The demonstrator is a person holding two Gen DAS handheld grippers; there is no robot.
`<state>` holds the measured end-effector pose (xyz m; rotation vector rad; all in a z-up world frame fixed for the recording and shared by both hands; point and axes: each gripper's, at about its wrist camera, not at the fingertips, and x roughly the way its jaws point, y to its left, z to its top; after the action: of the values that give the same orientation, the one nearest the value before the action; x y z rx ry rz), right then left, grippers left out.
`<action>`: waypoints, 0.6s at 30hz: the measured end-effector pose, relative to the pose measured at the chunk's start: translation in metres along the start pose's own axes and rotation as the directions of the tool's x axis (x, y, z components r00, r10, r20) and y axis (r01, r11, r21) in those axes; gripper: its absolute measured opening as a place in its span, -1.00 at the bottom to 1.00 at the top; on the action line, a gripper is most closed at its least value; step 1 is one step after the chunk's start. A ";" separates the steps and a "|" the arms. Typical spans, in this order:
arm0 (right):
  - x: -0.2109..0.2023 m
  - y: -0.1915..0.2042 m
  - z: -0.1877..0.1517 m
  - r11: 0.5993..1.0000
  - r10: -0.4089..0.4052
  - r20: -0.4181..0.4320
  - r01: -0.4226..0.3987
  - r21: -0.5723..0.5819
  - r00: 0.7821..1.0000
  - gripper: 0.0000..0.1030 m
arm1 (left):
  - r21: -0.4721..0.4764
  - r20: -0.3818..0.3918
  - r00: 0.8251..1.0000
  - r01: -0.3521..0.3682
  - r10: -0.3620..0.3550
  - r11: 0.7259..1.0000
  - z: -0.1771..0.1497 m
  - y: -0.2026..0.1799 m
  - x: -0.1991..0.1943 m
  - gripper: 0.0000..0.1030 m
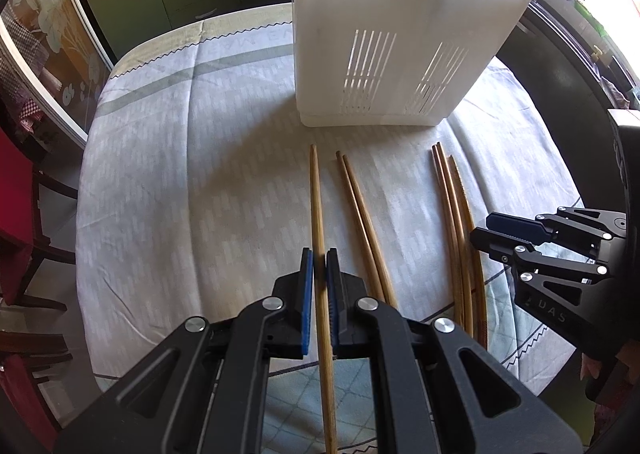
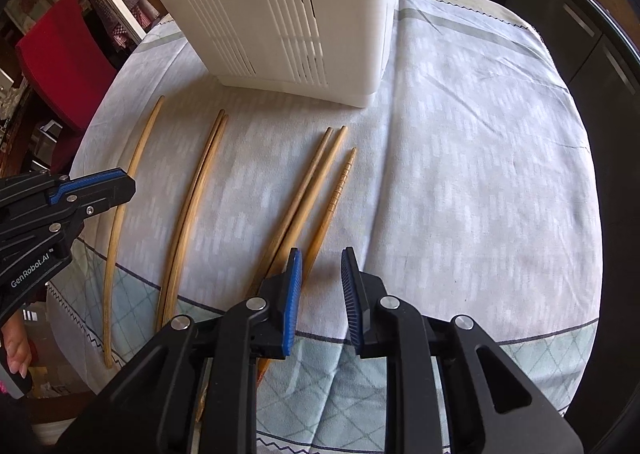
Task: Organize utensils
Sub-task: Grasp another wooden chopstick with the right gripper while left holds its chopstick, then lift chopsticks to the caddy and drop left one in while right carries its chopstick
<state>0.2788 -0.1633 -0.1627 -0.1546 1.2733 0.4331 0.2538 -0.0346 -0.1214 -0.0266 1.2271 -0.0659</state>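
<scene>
A: Straddling the single chopstick (image 1: 318, 206) with our left claw (image 1: 320, 258), we have the pads close on either side of it; from our own camera they look nearly closed on the wood, though whether they truly pinch it we cannot tell.

B: And our right claw (image 2: 320, 260) is released, pads well apart, hanging over the near ends of the group of three chopsticks (image 2: 316, 182) without gripping anything.

A: Why do we think the sticks lie as they do?

B: They sit on the cloth-covered tabletop (image 2: 480, 174) in three sets, all pointing toward the white slotted holder (image 1: 392, 30): the lone one on the left, a pair (image 1: 360, 206) in the middle, three on the right. That lines each stick up with the claw fingers, so we can come in along its length and lift it tip-first.

A: The holder stands upright just beyond the tips, near them but apart.

B: Its opening is out of view at the top, so what it already contains we cannot say. All six sticks we see are outside it, so we judge the sorting barely begun.

A: Our next move likely calls for a firm pinch near the thick end, then a tilt upright.

B: A thin round stick may roll or swing in the pads, we suspect.
</scene>
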 end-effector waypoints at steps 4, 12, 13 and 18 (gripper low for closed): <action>0.006 0.005 0.004 1.000 -0.017 -0.009 0.017 -0.010 1.000 -0.59 | 0.006 0.003 1.000 0.003 -0.003 1.000 0.001 -0.004 0.000 -0.87; 0.009 0.014 0.007 0.998 -0.057 0.007 0.057 -0.039 0.998 -0.83 | 0.006 0.014 1.000 0.004 -0.005 1.000 0.000 -0.004 -0.005 -0.87; 0.009 0.011 0.008 0.999 -0.034 0.013 0.035 -0.026 0.999 -0.85 | 0.006 0.017 1.000 0.005 -0.005 1.000 0.000 -0.004 -0.006 -0.87; -0.013 0.007 0.002 1.000 0.027 0.076 -0.026 -0.011 0.997 -0.86 | 0.012 0.028 1.000 0.004 -0.004 1.000 -0.001 -0.005 -0.013 -0.87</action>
<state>0.2748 -0.1593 -0.1492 -0.1285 1.2000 0.4641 0.2485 -0.0383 -0.1087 -0.0189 1.1990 -0.0761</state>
